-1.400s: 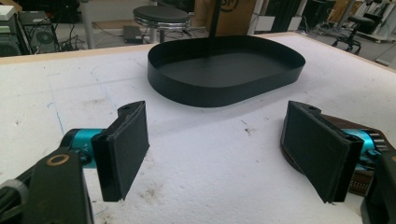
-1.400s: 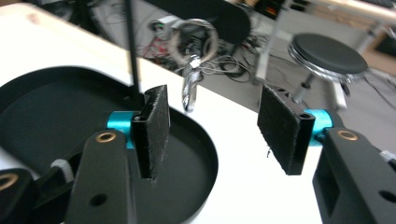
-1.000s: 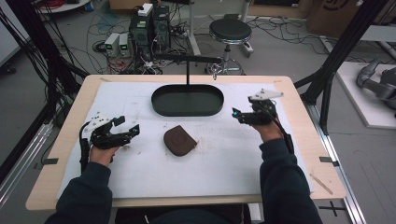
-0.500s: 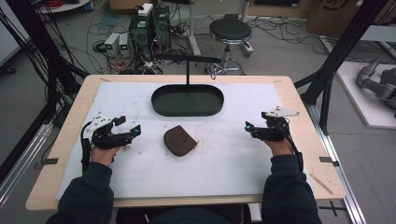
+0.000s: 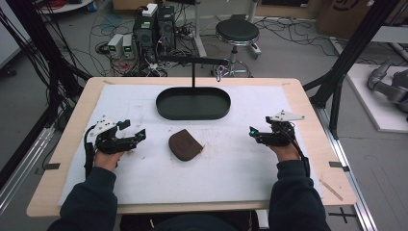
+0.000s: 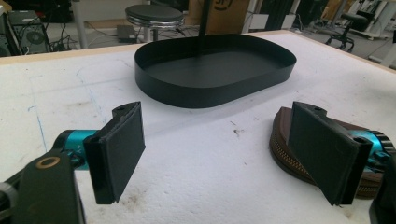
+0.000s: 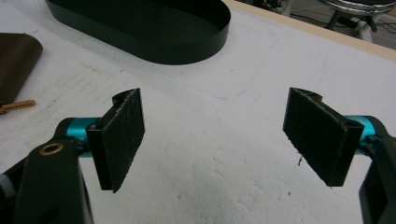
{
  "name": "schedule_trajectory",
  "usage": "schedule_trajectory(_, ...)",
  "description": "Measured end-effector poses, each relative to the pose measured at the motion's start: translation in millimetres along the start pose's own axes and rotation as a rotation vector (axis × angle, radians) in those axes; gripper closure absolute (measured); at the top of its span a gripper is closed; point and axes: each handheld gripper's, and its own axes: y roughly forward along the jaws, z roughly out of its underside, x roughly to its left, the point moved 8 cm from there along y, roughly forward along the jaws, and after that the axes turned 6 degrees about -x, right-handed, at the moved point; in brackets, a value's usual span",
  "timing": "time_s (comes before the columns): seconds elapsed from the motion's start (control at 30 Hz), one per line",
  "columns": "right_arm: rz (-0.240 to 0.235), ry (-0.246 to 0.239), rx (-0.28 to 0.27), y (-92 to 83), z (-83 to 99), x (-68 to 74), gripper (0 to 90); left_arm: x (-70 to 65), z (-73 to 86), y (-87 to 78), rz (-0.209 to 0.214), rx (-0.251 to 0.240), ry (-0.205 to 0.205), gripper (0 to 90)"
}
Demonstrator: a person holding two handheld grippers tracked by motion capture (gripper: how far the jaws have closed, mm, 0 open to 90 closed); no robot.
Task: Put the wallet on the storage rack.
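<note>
Resting low over the white table (image 5: 231, 173), one to each side: left gripper (image 5: 137, 136) held in the left hand (image 5: 108, 156), pointing rightward toward the brown zip pouch (image 5: 185, 144); right gripper (image 5: 254, 134) held in the right hand (image 5: 285, 149), pointing leftward, well apart from the pouch. Both forearms coming in from the near edge in dark sleeves, roughly parallel. Left fingers (image 6: 123, 149) standing spread wide, gripping nothing, with the pouch's zipped edge lying just behind the right-hand pad in the left gripper view. Right fingers (image 7: 123, 137) likewise spread wide over bare table, holding nothing. Pouch lying flat at the middle of the table, just in front of the black oval tray (image 5: 166, 108), not touching it. Showing no readable writing on pouch, tray or grippers. Counting: two grippers, one pouch, one tray with one upright post (image 5: 193, 74) rising from its far side.
</note>
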Motion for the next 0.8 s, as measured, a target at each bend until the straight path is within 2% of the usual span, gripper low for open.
schedule_trajectory(0.07,-0.018,0.027,0.018,2.1,2.1,5.4,20.1,-0.6,-0.1,-0.7,-0.007,0.003,0.004,19.4)
schedule_trajectory(0.13,-0.031,0.032,0.021,3.1,2.3,8.2,20.1,-1.1,-0.8,-1.5,-0.011,0.001,0.009,19.5)
schedule_trajectory(0.17,-0.056,0.041,0.02,6.3,0.8,16.1,20.1,-1.1,-0.7,-1.0,-0.013,0.005,0.015,19.8)
schedule_trajectory(0.2,-0.056,0.041,0.02,6.3,0.8,16.1,20.1,-1.1,-0.7,-1.0,-0.013,0.005,0.015,19.7)
schedule_trajectory(0.27,-0.087,0.031,0.019,11.5,-2.0,26.4,20.0,-0.5,-0.3,0.5,-0.017,0.006,0.014,19.8)
schedule_trajectory(0.3,-0.124,0.023,0.015,17.9,-6.1,39.4,20.0,-0.6,0.3,1.2,-0.018,0.01,0.013,19.9)
schedule_trajectory(0.33,-0.124,0.023,0.015,17.9,-6.1,39.4,20.0,-0.4,0.8,1.8,-0.019,0.013,0.015,19.9)
schedule_trajectory(0.37,-0.145,0.015,0.015,21.3,-8.0,46.1,20.0,0.0,1.2,2.1,-0.018,0.014,0.017,19.9)
schedule_trajectory(0.4,-0.19,0.009,0.011,28.9,-11.3,59.5,20.0,0.0,1.5,2.5,-0.018,0.014,0.011,19.9)
schedule_trajectory(0.47,-0.227,0.018,0.011,36.7,-13.9,71.5,20.0,1.0,1.6,2.5,-0.021,0.014,0.012,19.9)
schedule_trajectory(0.5,-0.227,0.018,0.011,36.7,-13.9,71.5,20.0,1.3,1.6,2.5,-0.021,0.012,0.01,19.9)
schedule_trajectory(0.57,-0.256,0.017,0.016,44.7,-15.8,84.2,20.1,1.6,1.6,2.3,-0.021,0.012,0.012,19.9)
schedule_trajectory(0.8,-0.35,-0.034,0.077,76.0,-14.3,135.6,20.0,1.1,0.5,1.2,-0.016,0.008,0.018,20.0)
